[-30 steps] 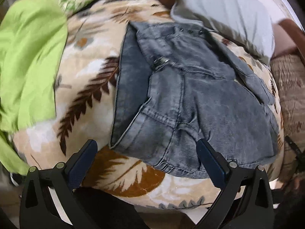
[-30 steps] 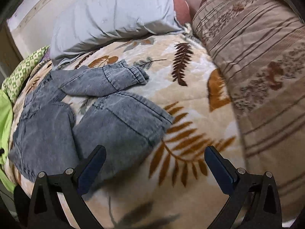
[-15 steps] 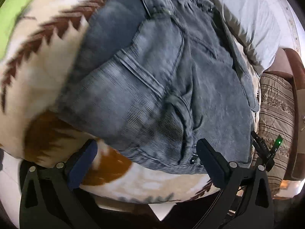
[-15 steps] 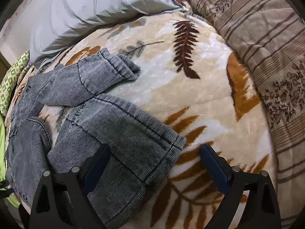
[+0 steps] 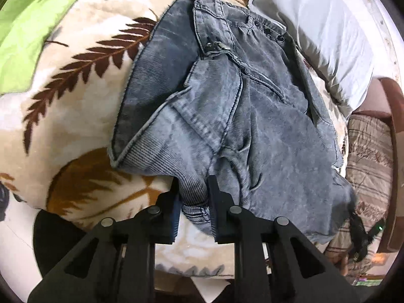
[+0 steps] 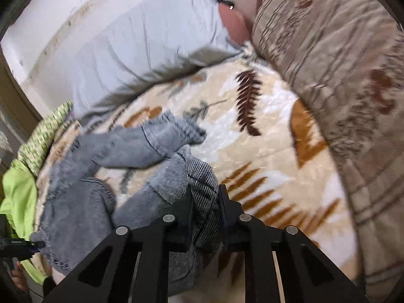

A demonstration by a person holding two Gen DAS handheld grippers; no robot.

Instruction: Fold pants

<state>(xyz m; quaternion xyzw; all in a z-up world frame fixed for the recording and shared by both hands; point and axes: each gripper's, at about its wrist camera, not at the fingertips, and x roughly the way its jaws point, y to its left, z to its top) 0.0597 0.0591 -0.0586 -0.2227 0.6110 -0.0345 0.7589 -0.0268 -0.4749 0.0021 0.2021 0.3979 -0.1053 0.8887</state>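
Note:
Grey denim pants (image 5: 242,116) lie on a cream leaf-print blanket (image 5: 75,106), waistband end nearest the left wrist view. My left gripper (image 5: 194,197) is shut on the near waistband edge of the pants. In the right wrist view the pants (image 6: 83,202) spread to the left, with the far leg's cuff (image 6: 176,131) bunched toward the middle. My right gripper (image 6: 205,202) is shut on the near leg's cuff, which is lifted so its striped inside shows.
A pale grey pillow (image 6: 141,45) lies at the head of the bed. A brown patterned quilt (image 6: 348,80) is piled on the right. A lime green cloth (image 5: 32,25) lies at the left. The blanket (image 6: 272,156) is bare right of the pants.
Both grippers were open above the pants; both have closed, the left on the waistband edge, the right on the near leg's cuff, which has risen off the blanket.

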